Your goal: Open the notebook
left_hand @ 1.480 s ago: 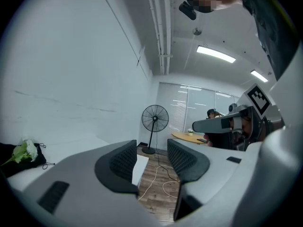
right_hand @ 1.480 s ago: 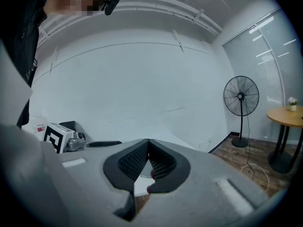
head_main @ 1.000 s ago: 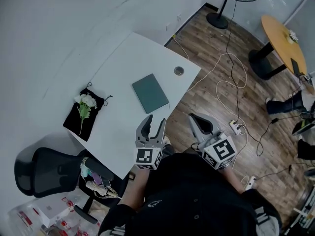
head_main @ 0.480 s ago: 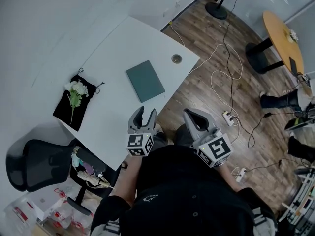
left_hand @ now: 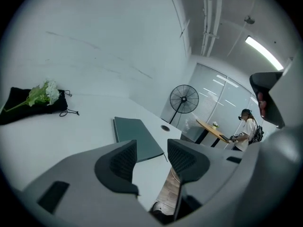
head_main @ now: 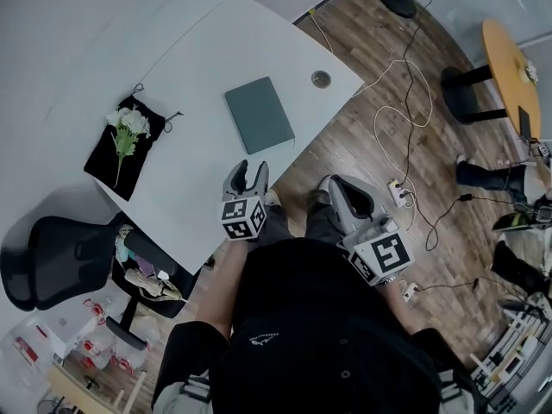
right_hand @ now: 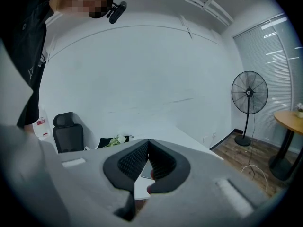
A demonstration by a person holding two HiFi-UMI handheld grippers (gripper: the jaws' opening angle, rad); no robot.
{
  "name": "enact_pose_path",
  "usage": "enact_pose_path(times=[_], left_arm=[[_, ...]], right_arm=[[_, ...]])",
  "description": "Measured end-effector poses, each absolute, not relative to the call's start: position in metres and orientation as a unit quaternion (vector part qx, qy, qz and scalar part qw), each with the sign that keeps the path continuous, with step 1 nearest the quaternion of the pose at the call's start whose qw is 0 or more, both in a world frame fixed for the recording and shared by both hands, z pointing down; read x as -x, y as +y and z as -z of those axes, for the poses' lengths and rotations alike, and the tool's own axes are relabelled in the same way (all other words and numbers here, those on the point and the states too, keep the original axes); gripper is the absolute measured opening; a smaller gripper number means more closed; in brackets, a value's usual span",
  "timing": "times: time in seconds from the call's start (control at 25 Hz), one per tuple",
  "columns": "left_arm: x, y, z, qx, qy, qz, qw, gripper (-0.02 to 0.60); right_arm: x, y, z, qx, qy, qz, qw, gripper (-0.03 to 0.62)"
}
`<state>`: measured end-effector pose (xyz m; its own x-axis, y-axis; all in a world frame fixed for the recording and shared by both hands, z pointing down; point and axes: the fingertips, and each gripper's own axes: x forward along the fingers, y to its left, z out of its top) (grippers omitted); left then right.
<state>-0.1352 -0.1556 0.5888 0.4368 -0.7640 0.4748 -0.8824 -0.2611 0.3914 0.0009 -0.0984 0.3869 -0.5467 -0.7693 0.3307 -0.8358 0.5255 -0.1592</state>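
Little has shifted: the left hand-held gripper (head_main: 248, 172) has drifted to the table (head_main: 190, 162) edge, jaws parted and empty; the right hand-held gripper (head_main: 332, 188) is pinched closed on nothing. Upper centre, the notebook (head_main: 259, 115) lies closed, well apart, so opening hasn't begun.

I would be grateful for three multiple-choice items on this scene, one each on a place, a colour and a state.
1. Where does the notebook lie?
A. In a drawer
B. On the white table
C. On a shelf

2. What colour is its cover?
A. Red
B. Yellow
C. Dark green

3. How does the left gripper stand?
A. Open, with nothing between its jaws
B. Shut on the notebook
C. Shut on a pen

Key:
1 B: the head view shows it lying flat and closed on the tabletop.
2 C: the cover is dark green in both views.
3 A: its own view shows the jaws apart, with the notebook lying well beyond them.
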Motion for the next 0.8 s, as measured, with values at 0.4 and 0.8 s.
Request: enact_pose_path(times=[0.4, 0.8], left_arm=[[0.148, -0.168, -0.649, -0.740, -0.540, -0.107, 0.385, 0.202], [0.144, -0.186, -0.670, -0.711, -0.546, -0.079, 0.436, 0.192]], right_arm=[[0.009, -0.096, -0.394, -0.468, -0.860, -0.159, 0.125, 0.005], [0.009, -0.097, -0.405, -0.475, -0.852, -0.168, 0.146, 0.005]])
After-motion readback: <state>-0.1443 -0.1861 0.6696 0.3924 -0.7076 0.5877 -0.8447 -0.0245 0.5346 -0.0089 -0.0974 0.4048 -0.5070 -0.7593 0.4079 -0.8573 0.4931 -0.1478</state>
